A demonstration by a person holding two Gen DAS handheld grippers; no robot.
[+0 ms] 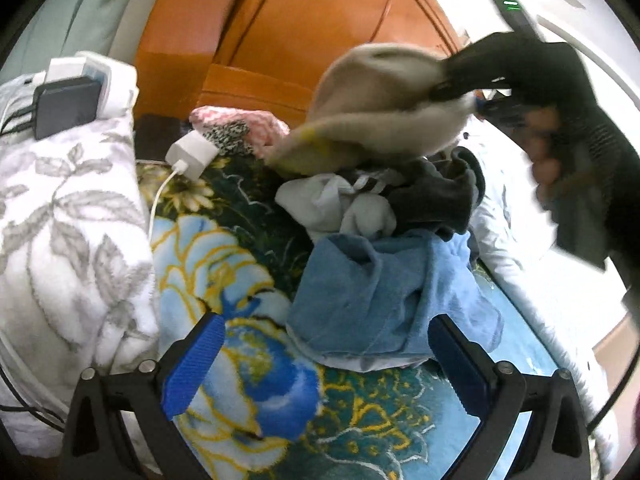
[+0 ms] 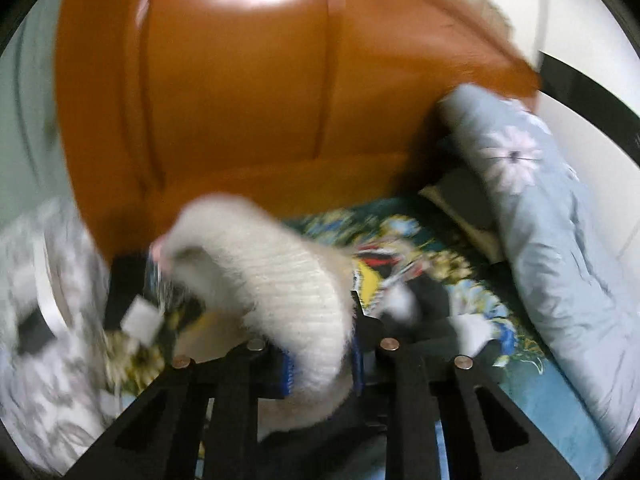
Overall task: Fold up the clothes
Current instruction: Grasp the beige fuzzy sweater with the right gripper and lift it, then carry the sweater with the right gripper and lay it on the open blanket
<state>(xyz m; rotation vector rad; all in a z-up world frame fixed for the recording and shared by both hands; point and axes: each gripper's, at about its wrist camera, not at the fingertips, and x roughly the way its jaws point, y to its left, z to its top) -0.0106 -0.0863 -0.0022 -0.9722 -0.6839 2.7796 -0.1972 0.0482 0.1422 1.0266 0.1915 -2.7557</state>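
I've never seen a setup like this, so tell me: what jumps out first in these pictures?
The cream knitted garment stands out, lifted above the clothes pile and pinched in the right claw. Below, the left claw hangs open over the bright flowered blanket, just short of a crumpled blue garment. Behind it all rises a glossy orange headboard.

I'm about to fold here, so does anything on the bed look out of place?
Yes: a white charger with its cable lies on the floral blanket beside the clothes pile, and a dark power bank sits on the white leaf-patterned blanket. Electronics look odd among laundry.
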